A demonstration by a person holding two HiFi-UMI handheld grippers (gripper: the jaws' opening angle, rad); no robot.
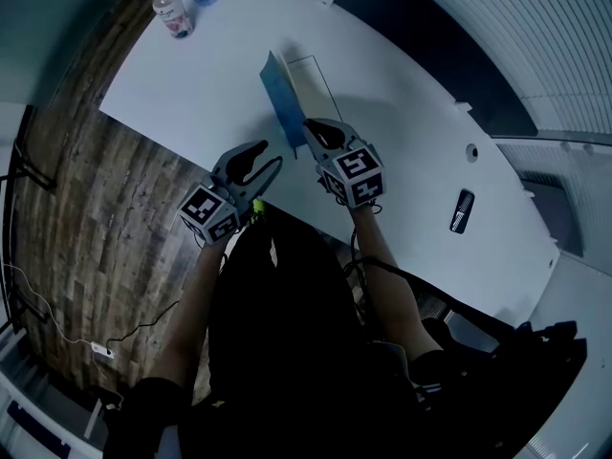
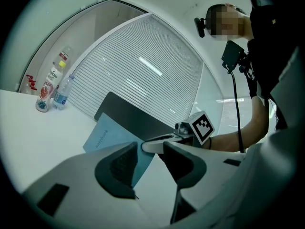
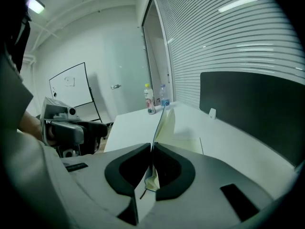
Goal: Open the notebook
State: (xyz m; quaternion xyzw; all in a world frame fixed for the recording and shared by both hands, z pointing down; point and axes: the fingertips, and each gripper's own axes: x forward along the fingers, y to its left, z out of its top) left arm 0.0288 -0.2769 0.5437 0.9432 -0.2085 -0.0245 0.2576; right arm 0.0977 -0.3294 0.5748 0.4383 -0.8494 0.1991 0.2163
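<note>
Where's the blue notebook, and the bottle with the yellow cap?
blue notebook (image 1: 282, 101), head view, on its raised cover.
bottle with the yellow cap (image 1: 174, 15), head view, on its body.

White table (image 1: 191, 84), wood-plank floor (image 1: 96, 228), slatted blinds (image 2: 143, 70), whiteboard (image 3: 69, 87)

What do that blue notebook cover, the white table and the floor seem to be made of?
The notebook cover looks like thin matte blue card, since it stands raised without flopping. The table is smooth and white with an even surface, probably laminate. The floor shows wood-grain planks; whether they are real wood or vinyl, I can't tell.
</note>
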